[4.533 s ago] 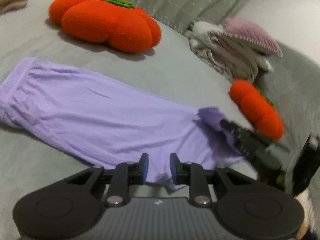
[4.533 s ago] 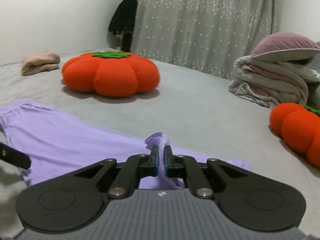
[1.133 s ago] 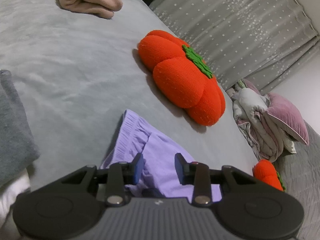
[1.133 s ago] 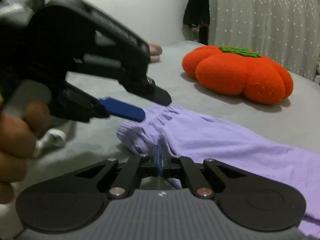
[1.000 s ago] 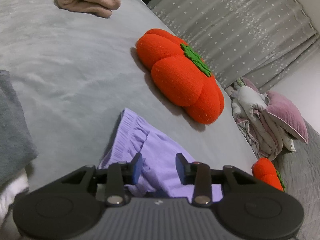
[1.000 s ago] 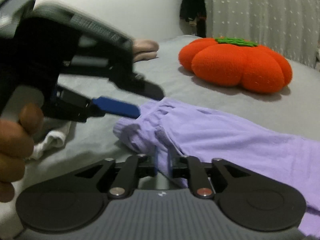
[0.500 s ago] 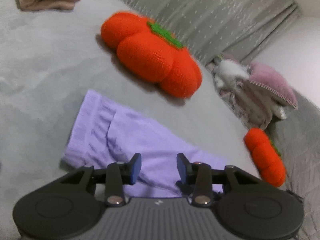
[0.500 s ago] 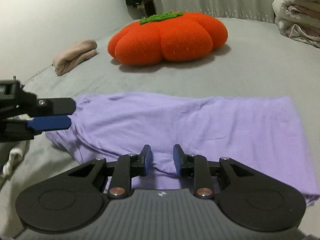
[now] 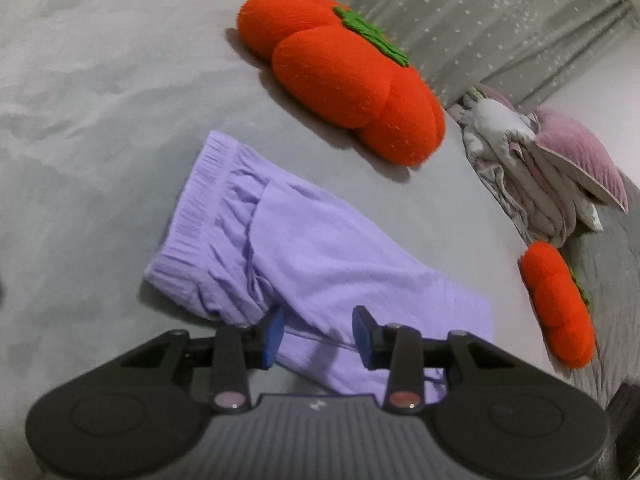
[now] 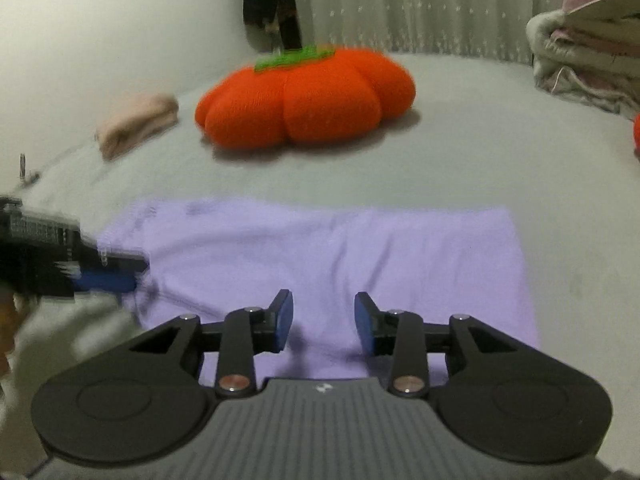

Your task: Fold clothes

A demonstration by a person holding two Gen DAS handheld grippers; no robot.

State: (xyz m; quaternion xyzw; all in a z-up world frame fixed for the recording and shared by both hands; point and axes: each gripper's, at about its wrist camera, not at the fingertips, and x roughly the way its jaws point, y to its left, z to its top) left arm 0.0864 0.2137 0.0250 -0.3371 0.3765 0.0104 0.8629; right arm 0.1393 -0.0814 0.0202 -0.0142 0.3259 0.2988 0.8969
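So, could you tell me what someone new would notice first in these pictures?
Probably the big orange pumpkin-shaped plush cushion with its green felt stem, lying on the grey bedspread towards the curtain. Next, the lilac folded garment spread flat just in front of both grippers, its gathered waistband at the left end. A smaller orange pumpkin cushion lies to the right.

Grey bedspread (image 10: pixel 480 128), pale dotted curtain (image 10: pixel 420 4), plain white wall (image 10: pixel 100 40), dark garment (image 10: pixel 272 4) hanging in corner
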